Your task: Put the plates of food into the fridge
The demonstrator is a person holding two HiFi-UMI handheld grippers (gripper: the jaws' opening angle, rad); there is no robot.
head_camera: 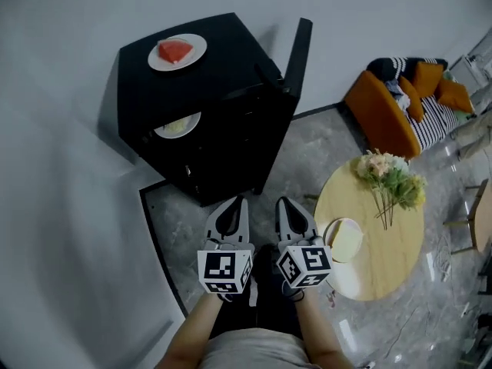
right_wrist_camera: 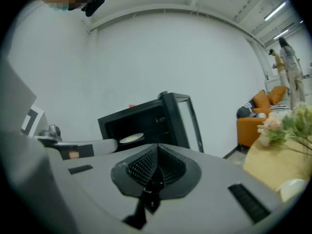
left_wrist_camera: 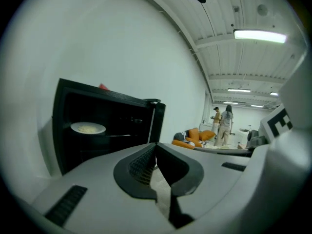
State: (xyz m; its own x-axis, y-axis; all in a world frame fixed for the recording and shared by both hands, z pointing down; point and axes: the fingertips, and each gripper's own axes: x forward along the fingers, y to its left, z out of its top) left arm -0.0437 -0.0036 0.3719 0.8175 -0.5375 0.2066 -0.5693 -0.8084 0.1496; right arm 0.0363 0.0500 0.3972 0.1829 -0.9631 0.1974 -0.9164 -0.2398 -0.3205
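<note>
Three plates of food are sitting in this room. One plate with pale food (head_camera: 177, 125) is lying on a shelf inside the black fridge (head_camera: 231, 121). The plate with red watermelon (head_camera: 177, 52) is sitting on top of the fridge, near its far left corner. The third plate (head_camera: 344, 239) is sitting on the round wooden table (head_camera: 384, 275), at its near left edge.

The left gripper (left_wrist_camera: 156, 150) is pressing its jaws together on nothing. The right gripper (right_wrist_camera: 157, 152) is doing the same. Both are hanging side by side close to the person's body, in front of the fridge.

The fridge door (head_camera: 298, 52) is standing wide open at the far right, so nobody is needing to pull it.

I am guessing the table plate is the next one to fetch, since it is lying just to the right of the right gripper. To do it well, that gripper is going to need its jaws spread first. Then it should be coming in low from the side and pinching the rim. Keeping the plate flat is going to matter, or the food may be sliding off. The flowers (head_camera: 390, 181) are lying on the far part of the table, so reaching from the near side looks safest.
</note>
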